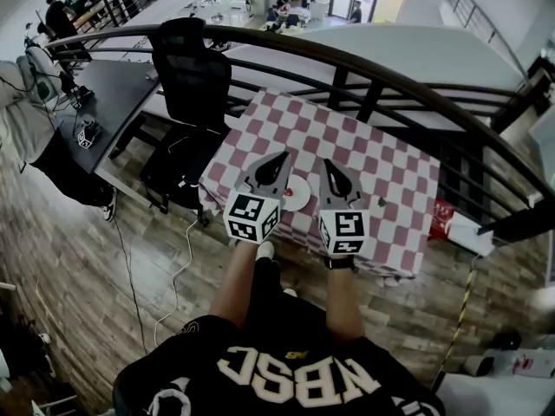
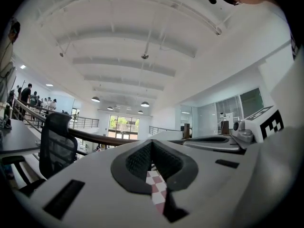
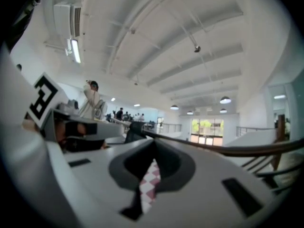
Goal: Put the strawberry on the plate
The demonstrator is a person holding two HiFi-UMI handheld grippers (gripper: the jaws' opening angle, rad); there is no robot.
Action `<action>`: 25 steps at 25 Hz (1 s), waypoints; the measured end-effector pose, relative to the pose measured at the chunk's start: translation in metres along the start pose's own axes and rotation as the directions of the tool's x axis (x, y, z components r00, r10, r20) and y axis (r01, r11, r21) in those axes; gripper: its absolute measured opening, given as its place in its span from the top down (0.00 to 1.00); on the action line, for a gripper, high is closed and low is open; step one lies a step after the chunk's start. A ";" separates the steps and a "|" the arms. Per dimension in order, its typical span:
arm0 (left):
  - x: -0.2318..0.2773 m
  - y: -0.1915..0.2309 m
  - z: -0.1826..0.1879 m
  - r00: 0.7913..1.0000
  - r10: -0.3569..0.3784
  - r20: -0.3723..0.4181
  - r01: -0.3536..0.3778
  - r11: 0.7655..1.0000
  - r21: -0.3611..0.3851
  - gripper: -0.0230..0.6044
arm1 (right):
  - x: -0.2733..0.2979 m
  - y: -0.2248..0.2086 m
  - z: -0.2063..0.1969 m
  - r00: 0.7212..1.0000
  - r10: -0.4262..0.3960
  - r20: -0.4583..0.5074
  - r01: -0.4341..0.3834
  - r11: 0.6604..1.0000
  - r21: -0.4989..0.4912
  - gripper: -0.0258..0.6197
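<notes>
A white plate (image 1: pixel 300 199) lies on the pink-and-white checked tablecloth (image 1: pixel 381 150), seen between my two grippers in the head view. A small red spot shows on its left part; I cannot tell whether it is the strawberry. A tiny dark thing (image 1: pixel 381 202) lies on the cloth right of the plate. My left gripper (image 1: pixel 281 157) and right gripper (image 1: pixel 329 165) hang side by side high above the table's near half, both shut and empty. In each gripper view the gripper (image 2: pixel 152 144) (image 3: pixel 154 144) points level, with only a strip of cloth (image 2: pixel 157 188) (image 3: pixel 149 183) showing below its tips.
A dark curved railing (image 1: pixel 364 63) runs behind the table. A black office chair (image 1: pixel 192 68) and a black desk (image 1: pixel 108 94) stand to the left. A red-and-white thing (image 1: pixel 442 219) sits at the table's right end. White cables trail over the wooden floor (image 1: pixel 78 267).
</notes>
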State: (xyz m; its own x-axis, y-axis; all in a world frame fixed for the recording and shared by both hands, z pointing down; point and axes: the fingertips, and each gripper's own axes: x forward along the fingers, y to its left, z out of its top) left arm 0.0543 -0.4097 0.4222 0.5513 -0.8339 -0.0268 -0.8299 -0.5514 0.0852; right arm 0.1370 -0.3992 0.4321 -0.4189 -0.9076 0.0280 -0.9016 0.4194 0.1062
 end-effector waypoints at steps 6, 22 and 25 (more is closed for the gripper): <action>-0.013 -0.018 0.003 0.999 0.020 0.025 -0.020 0.999 0.028 0.94 | -0.031 -0.007 0.009 0.999 -0.033 0.011 0.033 0.999 -0.025 0.93; -0.017 -0.038 -0.002 1.000 0.004 0.008 -0.004 0.997 0.074 0.94 | -0.050 -0.024 0.019 0.995 -0.048 0.086 0.043 0.997 0.066 0.93; -0.010 -0.034 -0.007 1.000 0.001 0.002 -0.002 0.997 0.073 0.94 | -0.042 -0.030 0.015 0.995 -0.053 0.081 0.047 0.996 0.073 0.93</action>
State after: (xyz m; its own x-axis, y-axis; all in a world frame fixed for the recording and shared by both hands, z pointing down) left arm 0.0776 -0.3828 0.4262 0.5499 -0.8347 -0.0285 -0.8348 -0.5504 0.0128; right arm 0.1798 -0.3730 0.4128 -0.3778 -0.9241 -0.0578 -0.9258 0.3763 0.0348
